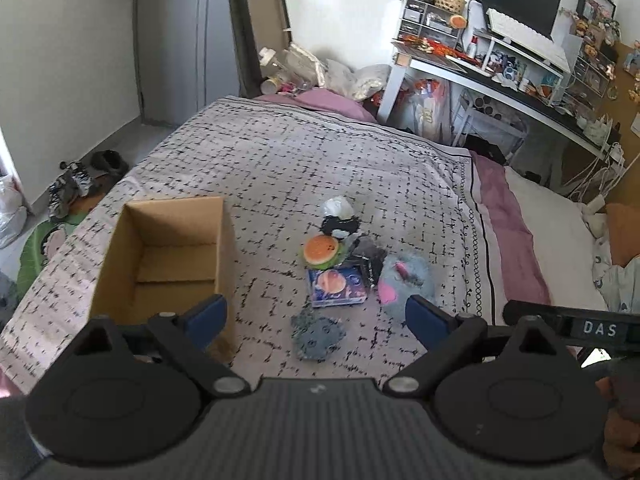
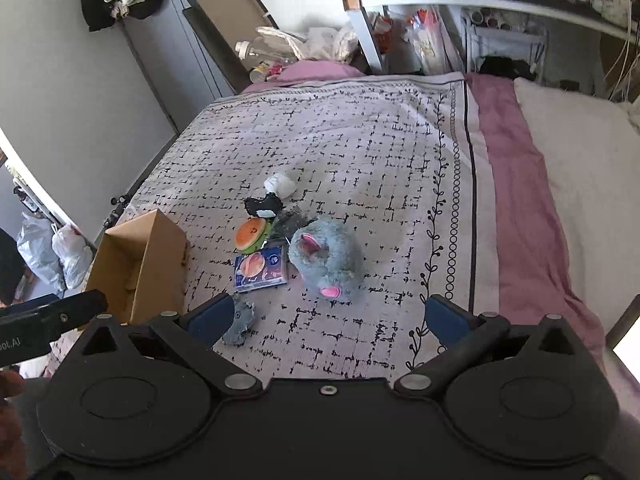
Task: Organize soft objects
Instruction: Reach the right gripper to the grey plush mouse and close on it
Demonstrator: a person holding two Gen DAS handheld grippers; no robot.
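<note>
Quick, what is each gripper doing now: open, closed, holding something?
Left gripper: open, holding nothing.
Right gripper: open, holding nothing.

My own tongs cover the near edge of the bed cover (image 1: 280, 168) in both views. In my right view a blue pad hides part of the grey fuzzy scrap (image 2: 240, 322), and the cardboard box (image 2: 140, 264) hides its own floor. The dark bundle (image 1: 366, 254) behind the burger toy (image 1: 321, 250) is too small to identify.
</note>
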